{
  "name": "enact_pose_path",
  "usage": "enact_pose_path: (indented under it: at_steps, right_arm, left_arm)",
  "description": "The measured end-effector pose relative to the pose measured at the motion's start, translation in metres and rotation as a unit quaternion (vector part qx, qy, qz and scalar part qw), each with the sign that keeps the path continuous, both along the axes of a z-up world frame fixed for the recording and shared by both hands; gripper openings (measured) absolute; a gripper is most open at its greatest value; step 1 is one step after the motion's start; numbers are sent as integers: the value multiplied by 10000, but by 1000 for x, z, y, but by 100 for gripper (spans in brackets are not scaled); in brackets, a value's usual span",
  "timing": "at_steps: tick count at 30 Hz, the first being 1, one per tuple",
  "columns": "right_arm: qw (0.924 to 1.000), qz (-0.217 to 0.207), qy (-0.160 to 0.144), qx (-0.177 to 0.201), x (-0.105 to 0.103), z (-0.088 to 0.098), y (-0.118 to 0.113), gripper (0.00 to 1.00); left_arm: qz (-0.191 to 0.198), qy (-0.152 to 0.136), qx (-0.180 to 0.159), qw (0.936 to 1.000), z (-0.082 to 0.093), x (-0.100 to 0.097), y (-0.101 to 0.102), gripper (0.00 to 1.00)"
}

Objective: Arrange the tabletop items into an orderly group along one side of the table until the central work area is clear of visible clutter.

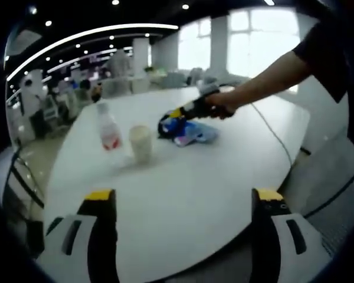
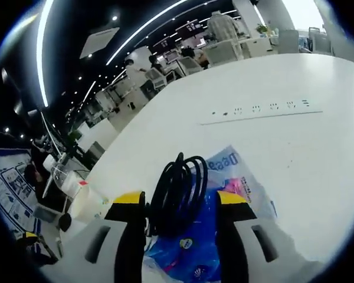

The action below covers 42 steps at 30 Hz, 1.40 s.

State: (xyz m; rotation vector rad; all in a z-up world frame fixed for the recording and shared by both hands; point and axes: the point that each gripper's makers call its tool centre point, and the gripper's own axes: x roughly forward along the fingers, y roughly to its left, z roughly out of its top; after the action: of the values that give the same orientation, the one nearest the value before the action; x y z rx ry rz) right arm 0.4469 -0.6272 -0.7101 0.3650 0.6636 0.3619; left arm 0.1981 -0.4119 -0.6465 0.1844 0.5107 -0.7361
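Between the right gripper's (image 2: 180,203) jaws, a coiled black cable (image 2: 178,191) is clamped above a blue packet (image 2: 221,233); left gripper (image 1: 186,203) jaws stand wide.

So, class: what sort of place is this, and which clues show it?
Probably an open-plan office: a long white table with a strip of power sockets, rows of desks and chairs behind, and ceiling light strips.

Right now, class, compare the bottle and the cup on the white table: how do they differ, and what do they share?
The bottle is taller and slimmer; the cup is shorter and wider. The bottle looks clear with a reddish label near its base; the cup is plain cream and opaque. The bottle narrows to a neck; the cup widens towards its top. Both stand upright, side by side on the table, left of the right gripper.
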Motion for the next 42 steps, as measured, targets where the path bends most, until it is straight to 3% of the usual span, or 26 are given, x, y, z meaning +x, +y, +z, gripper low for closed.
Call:
enact_pose_path:
  at_steps: [4, 15, 17, 25, 28, 42]
  right_arm:
    - [9994, -211, 143, 227, 11, -5, -4, 36]
    - [9996, -154, 221, 54, 3, -6, -1, 19]
    - [9997, -140, 215, 58, 11, -8, -4, 14]
    - [9997, -17, 224, 54, -5, 1, 8, 9]
    - [9998, 22, 215, 52, 2, 0, 8, 8]
    - [9994, 18, -1, 358, -9, 35, 23, 4]
  left_arm:
    - [-16, 21, 27, 10000, -1, 0, -1, 90]
    - [14, 10, 58, 10000, -2, 0, 0, 89]
    - [19, -1, 63, 10000, -2, 1, 1, 89]
    - [-2, -79, 97, 9999, 0, 0, 0, 88]
    - [7, -107, 91, 9999, 1, 1, 0, 88]
    - [-2, -273, 52, 9996, 7, 2, 2, 88]
